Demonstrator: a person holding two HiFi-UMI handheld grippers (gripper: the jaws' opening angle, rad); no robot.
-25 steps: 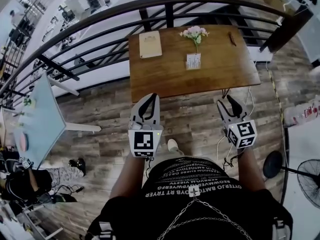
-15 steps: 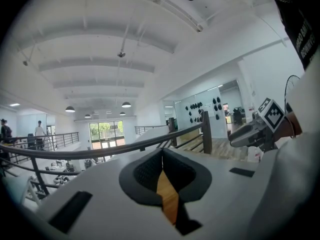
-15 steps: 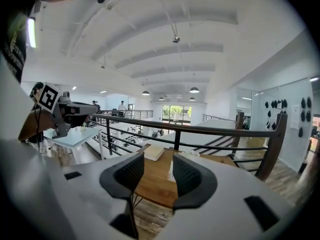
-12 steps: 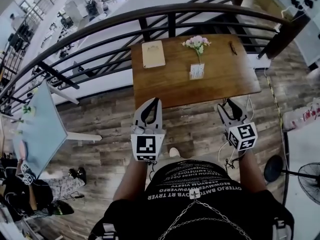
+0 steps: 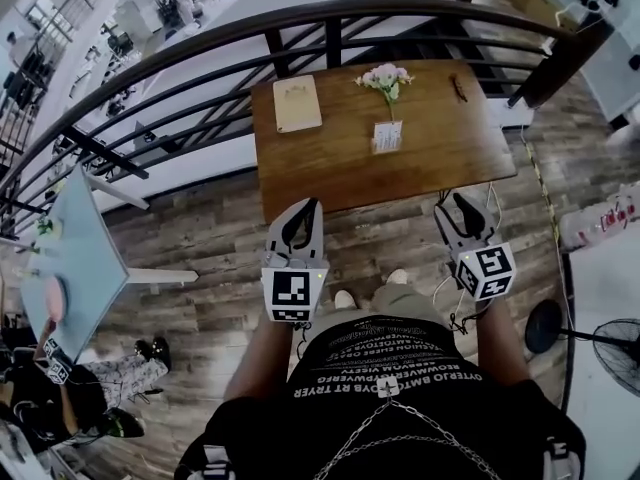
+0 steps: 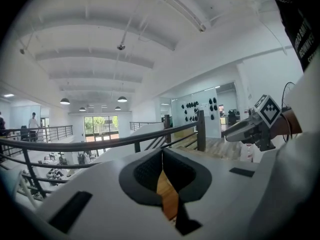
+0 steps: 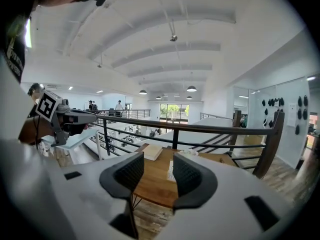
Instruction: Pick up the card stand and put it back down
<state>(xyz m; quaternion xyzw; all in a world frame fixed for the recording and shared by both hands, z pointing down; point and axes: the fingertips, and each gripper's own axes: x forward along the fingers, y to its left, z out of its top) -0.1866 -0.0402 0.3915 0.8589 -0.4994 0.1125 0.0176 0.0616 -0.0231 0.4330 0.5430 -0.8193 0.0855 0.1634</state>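
The card stand [image 5: 386,136], a small white card upright in its holder, sits mid-table on the wooden table [image 5: 330,158], just below a small pink flower bouquet [image 5: 385,76]. Both grippers hang over the floor short of the table's near edge, holding nothing. My left gripper [image 5: 299,211] has its jaw tips touching; in the left gripper view [image 6: 161,154] only a sliver of wood shows beneath them. My right gripper [image 5: 461,211] is open, and between its pads [image 7: 159,171] a strip of the card stand [image 7: 170,170] shows on the table beyond.
A tan notebook [image 5: 297,103] lies at the table's far left and a dark pen-like object [image 5: 458,88] at far right. A curved black railing [image 5: 200,38] runs behind the table. A glass-topped table [image 5: 70,248] stands left, a fan [image 5: 610,353] lower right, and cables [image 5: 490,203] trail on the floor.
The person has shifted a little on the floor and a second foot now shows below the grippers. Both grippers keep the same poses and jaw states.
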